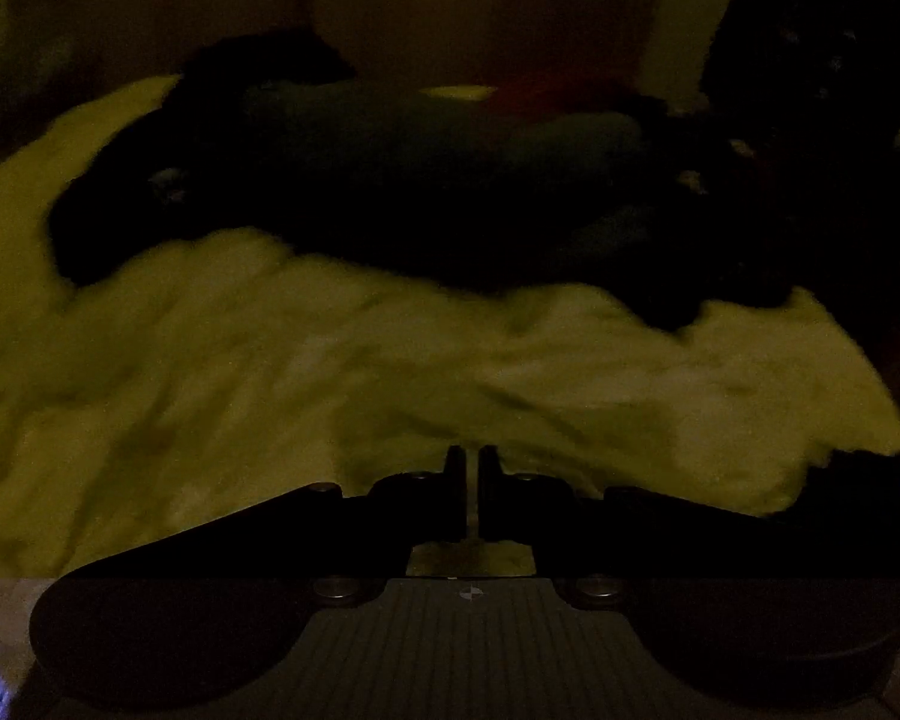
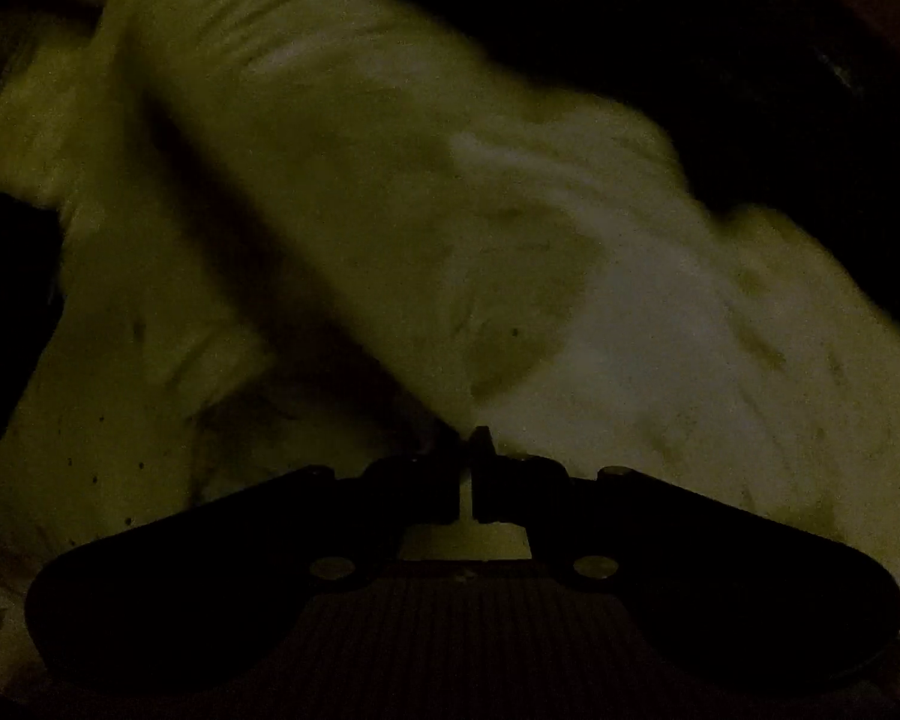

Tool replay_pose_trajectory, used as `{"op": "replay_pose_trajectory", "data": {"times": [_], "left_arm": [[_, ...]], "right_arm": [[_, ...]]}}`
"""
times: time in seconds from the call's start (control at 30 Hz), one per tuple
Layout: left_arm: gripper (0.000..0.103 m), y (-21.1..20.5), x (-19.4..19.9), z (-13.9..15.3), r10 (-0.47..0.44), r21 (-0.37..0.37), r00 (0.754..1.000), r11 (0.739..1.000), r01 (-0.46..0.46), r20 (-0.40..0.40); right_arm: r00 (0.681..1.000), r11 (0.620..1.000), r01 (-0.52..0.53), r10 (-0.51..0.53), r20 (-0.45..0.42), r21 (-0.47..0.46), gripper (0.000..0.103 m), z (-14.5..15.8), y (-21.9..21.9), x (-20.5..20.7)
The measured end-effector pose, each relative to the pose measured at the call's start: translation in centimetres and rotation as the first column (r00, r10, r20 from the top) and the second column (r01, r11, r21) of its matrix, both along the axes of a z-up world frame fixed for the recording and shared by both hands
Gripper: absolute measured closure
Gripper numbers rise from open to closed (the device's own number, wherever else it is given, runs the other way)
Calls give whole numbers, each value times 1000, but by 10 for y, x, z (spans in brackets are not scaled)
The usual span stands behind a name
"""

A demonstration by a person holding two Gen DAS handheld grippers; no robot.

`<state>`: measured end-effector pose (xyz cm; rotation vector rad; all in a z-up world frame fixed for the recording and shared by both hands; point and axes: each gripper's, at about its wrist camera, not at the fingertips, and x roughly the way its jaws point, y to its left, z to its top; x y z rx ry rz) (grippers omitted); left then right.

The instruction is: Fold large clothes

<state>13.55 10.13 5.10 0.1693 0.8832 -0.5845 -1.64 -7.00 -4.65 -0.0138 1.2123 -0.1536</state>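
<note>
**Both grippers pinched shut at the edge of the pale garment**

The frames are very dim and blurred. In the left wrist view, the left gripper (image 1: 471, 462) sits at the lower centre of the frame with its jaws drawn nearly together, only a thin slit between them; whether cloth is caught there cannot be told. Ahead of it a pale, rumpled garment (image 1: 390, 360) fills the lower and middle frame. Beyond that, across the upper middle, lies a heap of dark clothes (image 1: 420, 180).

In the right wrist view, the right gripper (image 2: 468, 450) is likewise closed to a thin slit at the lower centre, and the pale garment (image 2: 390, 210) rises from its tips toward the upper left, with a deep crease running diagonally. It may hold a fold of the cloth, but the darkness leaves that unsure.

The step appears to be carrying an edge of the pale garment over to make a fold. The next move likely calls for both grippers travelling together, keeping the edge taut and level.
</note>
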Motion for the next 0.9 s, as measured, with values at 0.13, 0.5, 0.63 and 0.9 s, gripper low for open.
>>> {"op": "replay_pose_trajectory", "data": {"times": [0.13,0.5,0.63,0.9], "left_arm": [[63,41,12,-19,140,122,990,983,-136,-20],[0,-13,-25,-44,-63,51,978,996,75,-201],[0,-72,-51,-74,-197,138,947,962,237,-252],[68,-50,-42,-114,-33,365,984,926,95,-173]], "right_arm": [[938,933,345,-346,-13,97,98,19,-69,-61],[802,772,595,-590,-96,223,98,0,-91,-113],[782,747,618,-616,-95,247,98,1,-101,-111],[809,777,583,-581,-88,237,98,1,-98,-111]]}}
